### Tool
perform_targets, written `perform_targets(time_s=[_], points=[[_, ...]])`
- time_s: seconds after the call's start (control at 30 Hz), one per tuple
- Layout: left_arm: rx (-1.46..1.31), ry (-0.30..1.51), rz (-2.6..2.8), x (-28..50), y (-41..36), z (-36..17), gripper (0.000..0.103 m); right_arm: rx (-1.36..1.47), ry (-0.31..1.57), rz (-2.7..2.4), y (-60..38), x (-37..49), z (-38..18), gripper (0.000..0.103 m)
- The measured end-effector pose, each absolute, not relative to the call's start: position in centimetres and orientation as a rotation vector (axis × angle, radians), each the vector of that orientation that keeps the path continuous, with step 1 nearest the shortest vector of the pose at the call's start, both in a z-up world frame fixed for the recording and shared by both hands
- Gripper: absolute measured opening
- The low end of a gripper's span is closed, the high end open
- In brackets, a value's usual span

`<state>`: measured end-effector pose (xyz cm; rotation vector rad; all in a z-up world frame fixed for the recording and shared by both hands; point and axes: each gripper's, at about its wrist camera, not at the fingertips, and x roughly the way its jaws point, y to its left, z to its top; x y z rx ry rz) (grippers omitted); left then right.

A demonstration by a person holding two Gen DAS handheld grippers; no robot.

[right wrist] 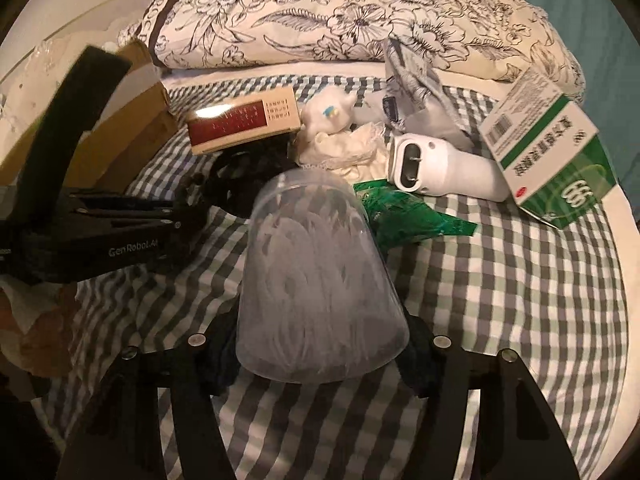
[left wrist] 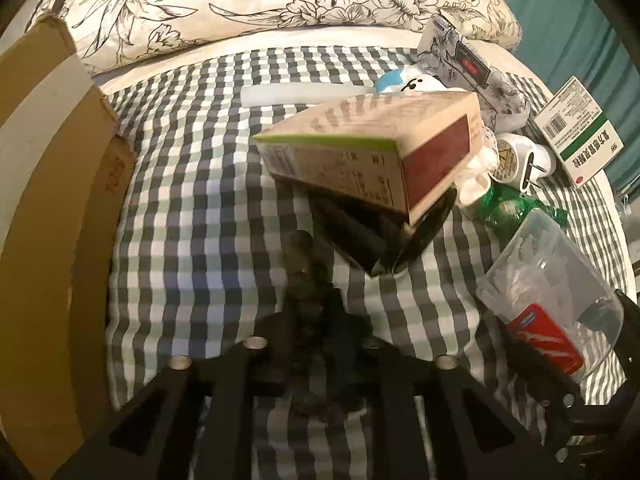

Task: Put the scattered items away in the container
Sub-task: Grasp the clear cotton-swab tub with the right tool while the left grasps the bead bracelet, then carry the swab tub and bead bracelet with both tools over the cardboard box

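**Two items lifted, pile still out**

Jar [right wrist: 320, 292], clear plastic, packed with white sticks: closest to your right lens, pinched between the pads of your right gripper [right wrist: 320, 344] and carried above the checked sheet [right wrist: 500, 300]. From the left view the same jar [left wrist: 552, 304] shows a red label that the right view does not.

Red-and-tan box [left wrist: 372, 152]: pinched by your left gripper [left wrist: 384, 236], jaws pressed nearly together on its lower edge, box tilted and clear of the sheet. The right view shows it [right wrist: 244, 120] from the side, with your left gripper [right wrist: 224, 184] beneath it.

Container: cardboard box [left wrist: 52, 208] at the left edge, flaps open. Neither view shows its inside, so what it already holds cannot be told.

Still out on the bed, in a cluster:
- green-and-white carton [right wrist: 552, 152]
- white plug adapter [right wrist: 436, 168]
- green wrapper [right wrist: 400, 216]
- small white figure [right wrist: 332, 114]
- crumpled white cloth [right wrist: 348, 152]
- grey patterned pouch [right wrist: 416, 80]
- white bar [left wrist: 304, 94], seen by the left lens only

Judgement: early in the job. Both carried pieces still have to reach the cardboard box, then the cluster follows.
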<state>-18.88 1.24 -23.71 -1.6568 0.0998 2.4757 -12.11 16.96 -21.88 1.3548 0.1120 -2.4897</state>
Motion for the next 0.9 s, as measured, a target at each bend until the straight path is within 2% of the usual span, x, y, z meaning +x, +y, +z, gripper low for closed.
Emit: perform_targets(time_s=[0.9], points=[[-1.395, 0.019, 2.637, -12.5, -1.0, -13.1, 0.011, 1.153, 0.1, -2.651, 17.4, -6.0, -13.0, 0.06]])
